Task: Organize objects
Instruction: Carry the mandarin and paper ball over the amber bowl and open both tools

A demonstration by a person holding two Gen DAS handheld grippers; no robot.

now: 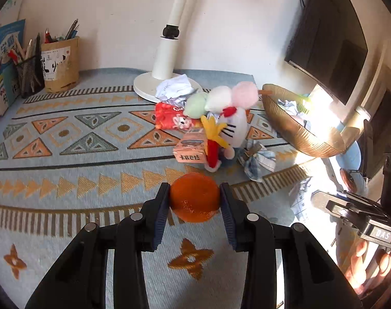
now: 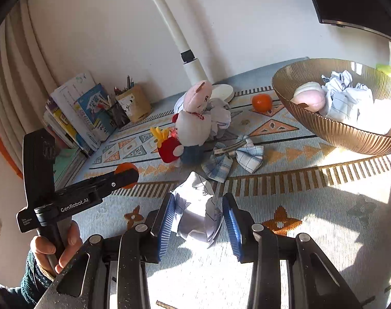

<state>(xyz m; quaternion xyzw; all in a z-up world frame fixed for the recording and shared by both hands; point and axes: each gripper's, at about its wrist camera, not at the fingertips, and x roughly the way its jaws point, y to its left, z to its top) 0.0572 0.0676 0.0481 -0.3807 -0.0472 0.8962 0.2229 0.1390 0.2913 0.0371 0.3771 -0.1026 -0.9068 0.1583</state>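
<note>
Two things are held at once. The left tool (image 1: 194,200) is pinched on an orange (image 1: 194,197), its pads pressed against the fruit's two sides just above the patterned cloth of the table (image 1: 66,154), towards the near edge. The right tool (image 2: 198,216) is closed on a crumpled paper ball (image 2: 196,211), also near the near edge; the paper is seen bulging between the blue pads, so it is judged to be gripped, not merely straddled.

The relation on which the coming move is judged to turn is the direction of the ribbed bowl (image 2: 337,128) from each tool. The bowl stands towards the far right corner of the table and already holds crumpled paper and a pink soft thing. From the right tool it lies ahead and to the right, with only a plaid bow (image 2: 236,157) on the cloth between. From the left tool it lies further off to the right, beyond a heap of plush toys (image 1: 221,118) and a small carton (image 1: 191,150). The right hand is therefore taken to be the nearer one, and its paper is the likelier first deposit.

A round orange has no long axis to be aligned. A second orange (image 2: 261,102) is seen resting just beside the bowl's left wall.
</note>
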